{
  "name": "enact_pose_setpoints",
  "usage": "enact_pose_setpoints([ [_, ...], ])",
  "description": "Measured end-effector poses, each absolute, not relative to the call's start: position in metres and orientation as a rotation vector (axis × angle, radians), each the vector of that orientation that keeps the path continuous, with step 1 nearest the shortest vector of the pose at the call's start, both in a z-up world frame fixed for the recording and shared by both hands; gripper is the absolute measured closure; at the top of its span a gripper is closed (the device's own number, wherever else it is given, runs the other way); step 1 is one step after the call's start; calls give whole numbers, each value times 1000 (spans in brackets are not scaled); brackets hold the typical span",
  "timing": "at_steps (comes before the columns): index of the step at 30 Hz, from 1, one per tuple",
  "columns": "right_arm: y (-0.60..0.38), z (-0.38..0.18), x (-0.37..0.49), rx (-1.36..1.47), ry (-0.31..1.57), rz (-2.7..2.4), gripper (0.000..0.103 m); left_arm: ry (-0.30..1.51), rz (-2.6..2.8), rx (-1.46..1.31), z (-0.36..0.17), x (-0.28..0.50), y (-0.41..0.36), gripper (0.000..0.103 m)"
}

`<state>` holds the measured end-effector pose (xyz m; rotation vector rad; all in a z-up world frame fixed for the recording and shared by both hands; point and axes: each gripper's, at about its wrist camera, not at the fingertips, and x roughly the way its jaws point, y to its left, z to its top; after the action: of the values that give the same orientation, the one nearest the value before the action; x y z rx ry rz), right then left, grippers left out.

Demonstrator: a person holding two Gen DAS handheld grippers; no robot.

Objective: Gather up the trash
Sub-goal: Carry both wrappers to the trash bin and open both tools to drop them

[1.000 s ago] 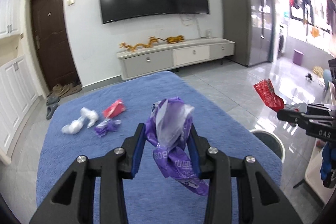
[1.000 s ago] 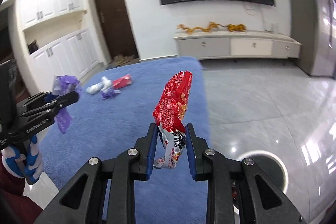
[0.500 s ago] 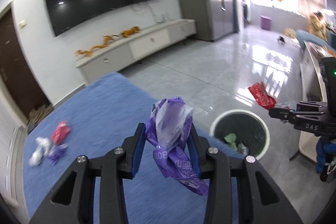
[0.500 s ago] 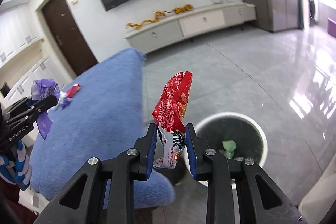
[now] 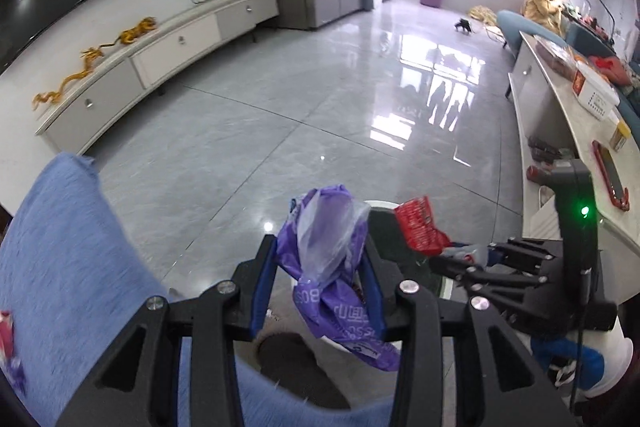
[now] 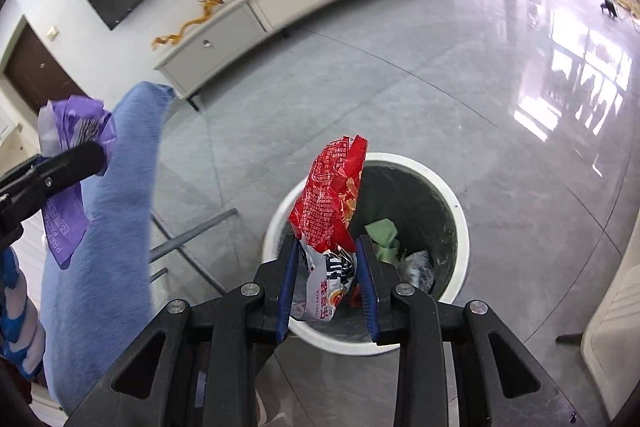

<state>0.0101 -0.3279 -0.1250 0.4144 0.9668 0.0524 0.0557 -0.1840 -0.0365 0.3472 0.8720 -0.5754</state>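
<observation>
My left gripper (image 5: 320, 247) has a crumpled purple wrapper (image 5: 328, 267) between its blue pads, and its jaws are opening. It points down past the edge of the blue-clothed table (image 5: 60, 247), with the white bin's rim (image 5: 384, 203) just behind the wrapper. My right gripper (image 6: 327, 243) has a red snack bag (image 6: 332, 195) between its pads, and its jaws are opening too. It hangs over the near rim of the white bin (image 6: 460, 227), which has a dark liner with green scrap (image 6: 382, 231) inside. The left gripper (image 6: 96, 157) and purple wrapper (image 6: 72, 131) show at the left there.
Small red and purple scraps (image 5: 8, 331) lie on the blue cloth at the far left. The table's metal legs (image 6: 192, 231) stand beside the bin. A white counter (image 5: 580, 115) runs along the right. A low TV cabinet (image 5: 160, 55) lines the far wall across glossy floor tiles.
Both grippers swung away from the table top, rightward and down, and now point at the bin. Each still has its wrapper between the pads.
</observation>
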Motion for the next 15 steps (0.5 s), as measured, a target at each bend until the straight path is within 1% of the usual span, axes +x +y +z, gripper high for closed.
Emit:
enact_pose_setpoints([
  [3,-331,-137,20,412,991,29,73,909,-606,352,-50,67,-201,64],
  [4,-332,-139,22,413,995,24,73,916,-614,352,-53,71,-206,62],
  [5,-333,-142,25,414,999,19,70,922,-622,350,-56,72,-209,61],
  [6,-334,-145,24,415,1000,13,64,935,-629,346,-60,75,-213,59],
  [8,-338,-149,27,416,1006,-4,57,960,-643,321,-64,81,-219,51],
  [9,-340,-151,27,419,1010,-14,57,969,-648,302,-65,85,-222,46],
  [15,-350,-150,16,417,1016,-47,55,976,-644,263,-63,86,-234,45],
])
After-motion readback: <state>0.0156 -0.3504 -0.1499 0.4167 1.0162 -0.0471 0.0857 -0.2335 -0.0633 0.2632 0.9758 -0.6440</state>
